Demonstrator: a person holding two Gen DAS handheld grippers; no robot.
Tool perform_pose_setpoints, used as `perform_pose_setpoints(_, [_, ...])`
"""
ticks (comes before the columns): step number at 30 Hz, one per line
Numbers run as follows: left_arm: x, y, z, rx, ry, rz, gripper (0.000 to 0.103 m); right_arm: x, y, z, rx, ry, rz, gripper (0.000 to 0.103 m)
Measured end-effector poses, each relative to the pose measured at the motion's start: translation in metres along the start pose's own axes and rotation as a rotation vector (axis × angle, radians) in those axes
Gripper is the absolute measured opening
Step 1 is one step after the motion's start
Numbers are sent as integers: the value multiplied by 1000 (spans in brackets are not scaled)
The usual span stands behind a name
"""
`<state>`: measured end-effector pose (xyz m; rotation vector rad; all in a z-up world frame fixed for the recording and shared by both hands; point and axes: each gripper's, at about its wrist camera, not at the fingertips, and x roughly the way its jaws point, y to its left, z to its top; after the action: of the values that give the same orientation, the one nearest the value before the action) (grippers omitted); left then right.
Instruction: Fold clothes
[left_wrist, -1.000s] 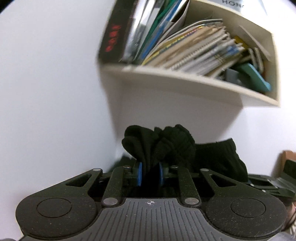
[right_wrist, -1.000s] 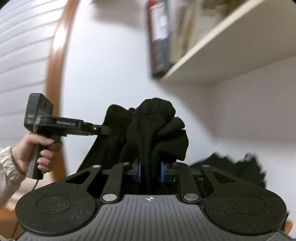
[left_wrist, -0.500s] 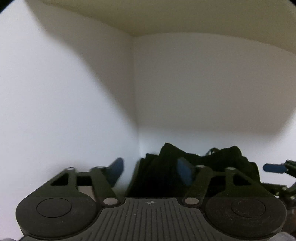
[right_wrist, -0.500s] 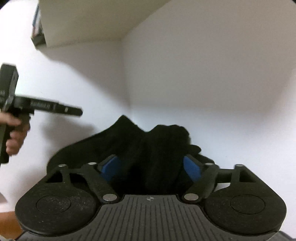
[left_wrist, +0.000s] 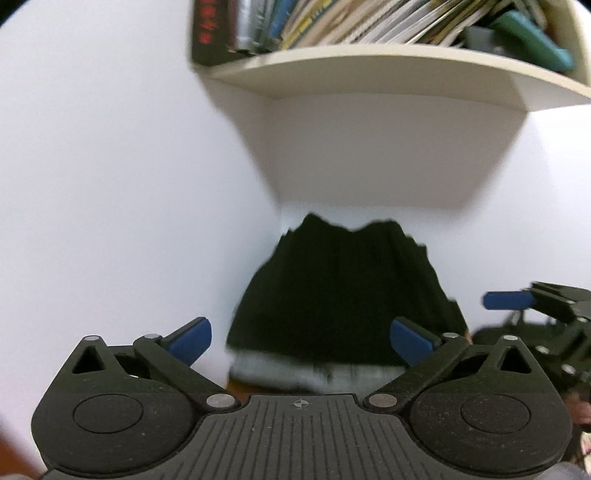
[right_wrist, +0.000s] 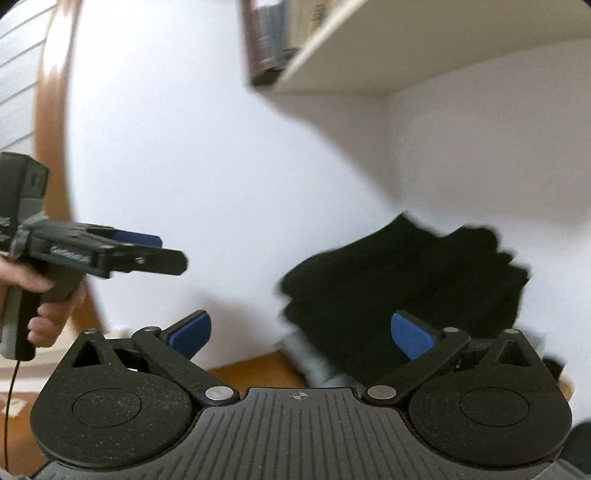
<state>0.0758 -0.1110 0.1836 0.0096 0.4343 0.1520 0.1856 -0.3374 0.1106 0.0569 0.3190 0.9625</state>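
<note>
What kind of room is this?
Probably a room at home, maybe a bedroom or study: a wall shelf crammed with books, and folded black clothes stacked in the white corner below.

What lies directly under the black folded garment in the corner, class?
Under the black garment a strip of grey-white fabric shows at its front edge, on a brown surface. How far that lighter fabric runs beneath, and what it is, stays covered.

White walls (left_wrist: 110, 166) meet in a far corner. A cream shelf (left_wrist: 369, 74) is mounted high on the wall and carries leaning books (left_wrist: 332, 22). A brown wooden frame (right_wrist: 51, 110) stands at far left. The table (right_wrist: 251, 369) is brown.
</note>
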Motion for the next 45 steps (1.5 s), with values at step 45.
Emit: perform_pose_setpoints(45, [-14,97,-235,74,280,-164,103,43,248,-196,290,313,-891,103])
